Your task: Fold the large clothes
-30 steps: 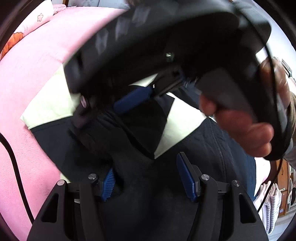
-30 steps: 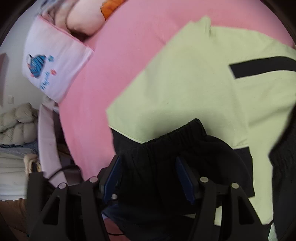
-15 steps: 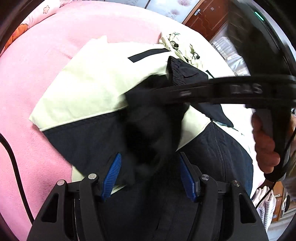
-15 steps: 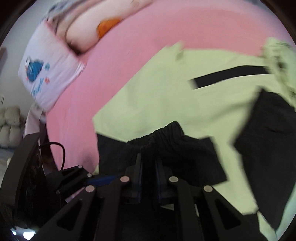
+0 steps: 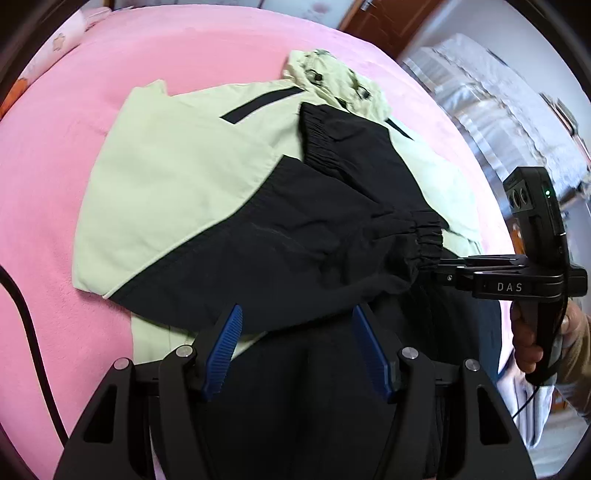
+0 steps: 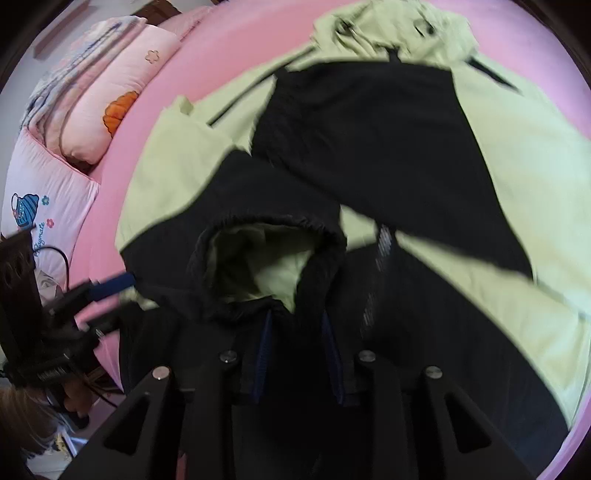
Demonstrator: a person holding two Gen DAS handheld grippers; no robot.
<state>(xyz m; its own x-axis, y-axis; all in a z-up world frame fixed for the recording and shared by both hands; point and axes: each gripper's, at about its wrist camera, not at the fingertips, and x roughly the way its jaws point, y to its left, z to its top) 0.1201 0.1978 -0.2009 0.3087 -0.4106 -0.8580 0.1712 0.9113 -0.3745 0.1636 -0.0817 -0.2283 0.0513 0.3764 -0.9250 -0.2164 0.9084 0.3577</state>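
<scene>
Jacket [image 5: 177, 177] sleeve cuff [image 5: 424, 240] pinched by right gripper [image 5: 439, 267].

Pink bed [image 5: 55, 155], brown wooden door [image 5: 384, 22]

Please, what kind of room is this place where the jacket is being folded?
Most likely a bedroom. The jacket lies on a pink bed cover, and pillows lie at its far end.

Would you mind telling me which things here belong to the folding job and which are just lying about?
Part of the job:
- jacket
- black sleeve cuff, pinched in the right claw
- left claw, open

Lying about:
- pink bedspread
- pillows
- cable
</scene>
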